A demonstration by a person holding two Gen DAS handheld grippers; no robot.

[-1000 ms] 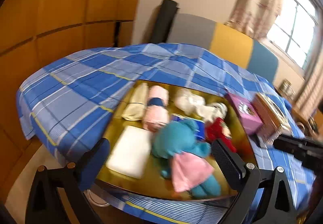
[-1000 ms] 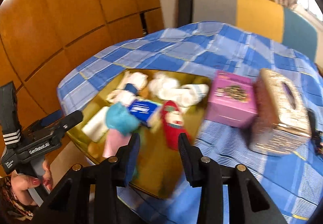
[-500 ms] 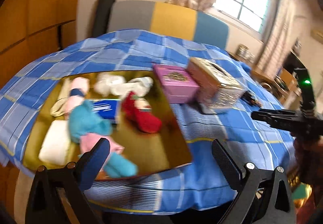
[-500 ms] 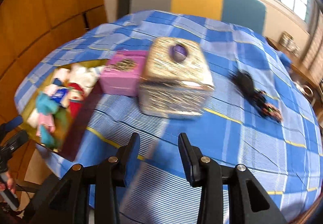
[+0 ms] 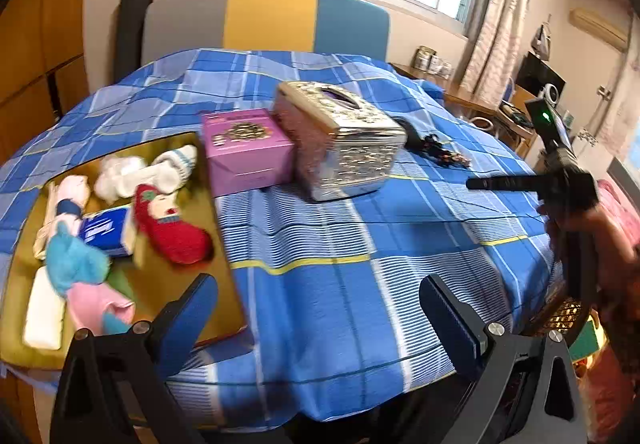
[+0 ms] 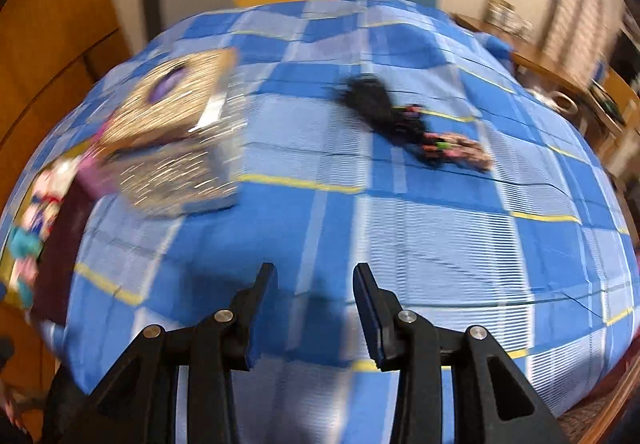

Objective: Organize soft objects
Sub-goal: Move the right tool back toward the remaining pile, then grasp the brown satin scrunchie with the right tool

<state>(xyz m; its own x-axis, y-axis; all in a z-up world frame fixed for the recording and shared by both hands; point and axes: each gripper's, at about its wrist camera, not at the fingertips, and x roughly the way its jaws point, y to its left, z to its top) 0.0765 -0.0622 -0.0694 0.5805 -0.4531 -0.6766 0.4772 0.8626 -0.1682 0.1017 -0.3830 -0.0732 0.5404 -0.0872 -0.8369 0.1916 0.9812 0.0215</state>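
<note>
A gold tray (image 5: 176,284) at the table's left holds several soft things: a red stocking (image 5: 172,228), white socks (image 5: 136,172), a teal plush in a pink dress (image 5: 80,276) and a white pad (image 5: 40,316). A dark hair piece with coloured ties (image 6: 404,124) lies on the blue checked cloth to the right, also seen in the left wrist view (image 5: 436,150). My left gripper (image 5: 320,312) is open and empty over the front edge. My right gripper (image 6: 316,308) is open and empty, short of the hair piece; it also shows in the left wrist view (image 5: 480,184).
A pink box (image 5: 248,150) and a silver tissue box (image 5: 340,140) stand mid-table beside the tray. A striped chair back (image 5: 268,20) is behind the table. A wooden wall is at left, shelves and a window at right.
Both views have swung to the right, from the tray toward the open cloth and the hair piece. Both grippers stay open and empty.
</note>
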